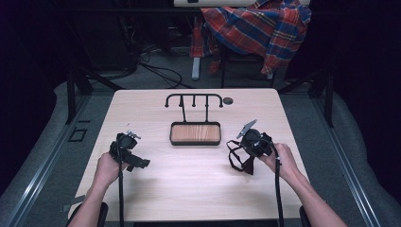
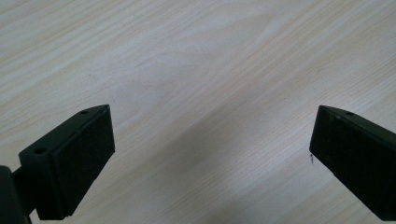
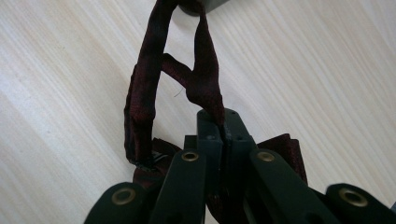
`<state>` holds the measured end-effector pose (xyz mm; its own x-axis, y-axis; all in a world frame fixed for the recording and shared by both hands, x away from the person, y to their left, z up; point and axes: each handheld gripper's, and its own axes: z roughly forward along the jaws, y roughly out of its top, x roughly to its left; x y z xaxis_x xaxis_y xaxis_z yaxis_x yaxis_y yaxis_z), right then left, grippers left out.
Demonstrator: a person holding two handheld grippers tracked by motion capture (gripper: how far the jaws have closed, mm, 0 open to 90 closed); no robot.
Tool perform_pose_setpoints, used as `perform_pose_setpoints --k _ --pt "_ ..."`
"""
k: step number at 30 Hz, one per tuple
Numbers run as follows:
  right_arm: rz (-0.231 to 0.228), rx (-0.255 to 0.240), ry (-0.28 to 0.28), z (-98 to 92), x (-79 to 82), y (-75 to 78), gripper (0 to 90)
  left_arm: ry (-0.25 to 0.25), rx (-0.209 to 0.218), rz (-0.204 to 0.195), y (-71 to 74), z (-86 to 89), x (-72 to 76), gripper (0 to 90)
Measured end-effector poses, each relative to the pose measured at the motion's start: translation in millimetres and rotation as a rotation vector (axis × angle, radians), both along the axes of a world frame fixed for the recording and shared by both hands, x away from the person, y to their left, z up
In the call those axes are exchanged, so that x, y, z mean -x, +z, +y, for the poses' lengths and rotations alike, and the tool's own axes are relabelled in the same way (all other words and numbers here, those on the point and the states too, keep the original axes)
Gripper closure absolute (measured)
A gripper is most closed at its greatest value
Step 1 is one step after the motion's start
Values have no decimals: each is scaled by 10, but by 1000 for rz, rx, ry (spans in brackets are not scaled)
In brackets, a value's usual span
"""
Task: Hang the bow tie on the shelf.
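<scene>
I am holding a gripper in each hand over the pale wooden table (image 1: 189,175). My right gripper (image 1: 247,156) is sitting at the right side of the table, just right of the tray, and its jaws are pressing tight together on a dark red ribbon (image 3: 201,84). In the right gripper view the two black jaws are meeting edge to edge, with one strand of the ribbon pinched between their tips. From there the ribbon is running away from me in a loop toward a dark object at the far edge of that view, too cut off for me to tell what it is, and a second strand is dropping down the left side of the loop to the table. More of the same dark red cloth is bunching behind the jaws on both sides. In the high view the ribbon (image 1: 236,158) is hanging in dark loops at the left of my right gripper, just above the tabletop.

My left gripper (image 1: 137,163) is resting at the left side of the table, well apart from the ribbon. Its jaws are standing wide, with bare wood grain between them in the left gripper view, and nothing is touching either pad.

Between my hands, toward the far side, a small black stand with a wooden tray base (image 1: 195,134) is standing upright, and its hook rail (image 1: 194,98) is rising behind the tray. A plaid cloth (image 1: 260,23) is draping over something beyond the table's far edge.
</scene>
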<state>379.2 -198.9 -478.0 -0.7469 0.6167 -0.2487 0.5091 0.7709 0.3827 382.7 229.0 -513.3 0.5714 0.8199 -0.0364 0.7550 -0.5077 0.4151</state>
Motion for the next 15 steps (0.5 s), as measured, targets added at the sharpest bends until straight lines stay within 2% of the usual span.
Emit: perform_pose_setpoints --k 8,15 --pt "-20 -18 -15 -22 -40 76 885 0 -2 3 6 -13 4 1" --pt "-34 -1 -7 22 -100 137 885 1 -1 3 7 -7 -3 1"
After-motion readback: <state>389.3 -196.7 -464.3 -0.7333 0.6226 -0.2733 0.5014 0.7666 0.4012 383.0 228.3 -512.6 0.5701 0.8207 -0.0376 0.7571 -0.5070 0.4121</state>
